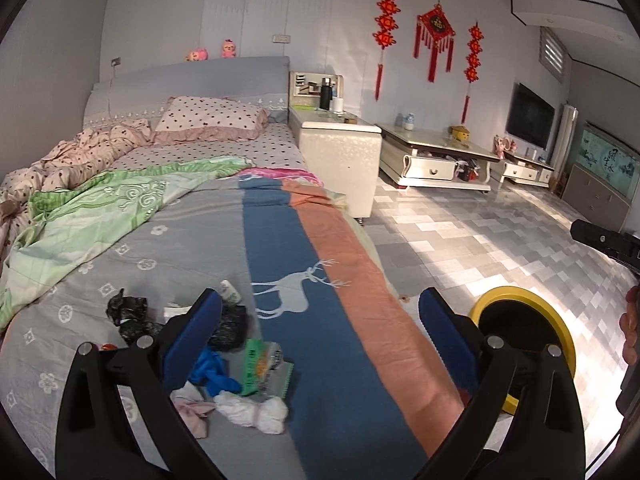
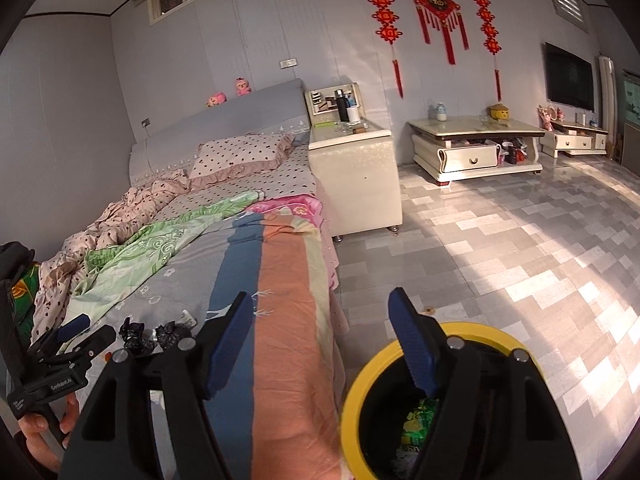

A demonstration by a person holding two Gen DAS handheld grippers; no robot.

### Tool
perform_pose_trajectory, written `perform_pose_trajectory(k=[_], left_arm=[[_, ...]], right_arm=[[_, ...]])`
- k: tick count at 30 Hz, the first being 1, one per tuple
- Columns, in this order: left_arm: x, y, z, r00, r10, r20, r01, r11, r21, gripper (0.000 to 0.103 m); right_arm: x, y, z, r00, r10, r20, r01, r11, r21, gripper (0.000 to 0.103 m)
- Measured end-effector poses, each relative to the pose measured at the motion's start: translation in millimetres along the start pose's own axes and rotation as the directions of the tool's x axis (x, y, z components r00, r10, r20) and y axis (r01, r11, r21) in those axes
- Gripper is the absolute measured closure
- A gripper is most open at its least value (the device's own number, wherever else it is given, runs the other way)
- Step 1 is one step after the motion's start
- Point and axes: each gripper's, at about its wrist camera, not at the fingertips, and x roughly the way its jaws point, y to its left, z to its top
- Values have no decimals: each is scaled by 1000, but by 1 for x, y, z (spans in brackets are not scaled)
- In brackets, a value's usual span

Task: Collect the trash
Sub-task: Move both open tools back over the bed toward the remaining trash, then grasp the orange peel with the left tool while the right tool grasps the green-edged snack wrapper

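Trash lies on the bed's grey cover: crumpled black bags (image 1: 126, 312), a blue glove (image 1: 212, 372), a green wrapper (image 1: 256, 368), white tissue (image 1: 256, 410) and a small white bottle (image 1: 231, 292). My left gripper (image 1: 320, 332) is open and empty, above the bed just right of the pile. A yellow-rimmed bin (image 2: 372, 392) stands on the floor beside the bed, with a green wrapper (image 2: 418, 424) inside. My right gripper (image 2: 320, 340) is open and empty, over the bed edge and the bin. The bin also shows in the left wrist view (image 1: 496, 296).
The bed holds a green quilt (image 1: 100, 208), pink bedding and a dotted pillow (image 1: 208, 118). A white bedside cabinet (image 1: 340, 156) stands to its right. A low white table (image 1: 436, 152) and TV stand are at the far wall, across the tiled floor (image 2: 520, 260).
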Motion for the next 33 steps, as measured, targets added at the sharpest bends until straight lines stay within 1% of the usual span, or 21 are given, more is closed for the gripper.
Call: perform_pose_trajectory(k=[4,7,11,14,18,24,33], left_arm=[[-7,49,-7,997,79,5,-79,996,-37,8],[-9,81,-14,991,130,-11,-131,989,-70,8],[-9,121,-25,980,198,-29,-200,975,-98,8],[-7,150,-34,971,235,-47,-239,963,-125,8],[-4,183,-47,960,270,-70,-278,947,-164,8],[5,222,-67,943,313,-109,-329,925,-191,8],[29,264,-94,923,340,-179,-375,897,-233,8]], right_arm=[[15,32,-2,998,50,-29,-50,999,-21,36],[30,56,-6,995,86,-60,-88,996,-34,36],[50,90,-15,987,122,-105,-129,990,-55,36],[66,111,-22,979,147,-142,-158,985,-65,36],[86,137,-34,966,170,-193,-188,979,-77,36],[117,169,-53,945,188,-266,-218,972,-90,36],[167,193,-79,909,184,-374,-231,969,-86,36]])
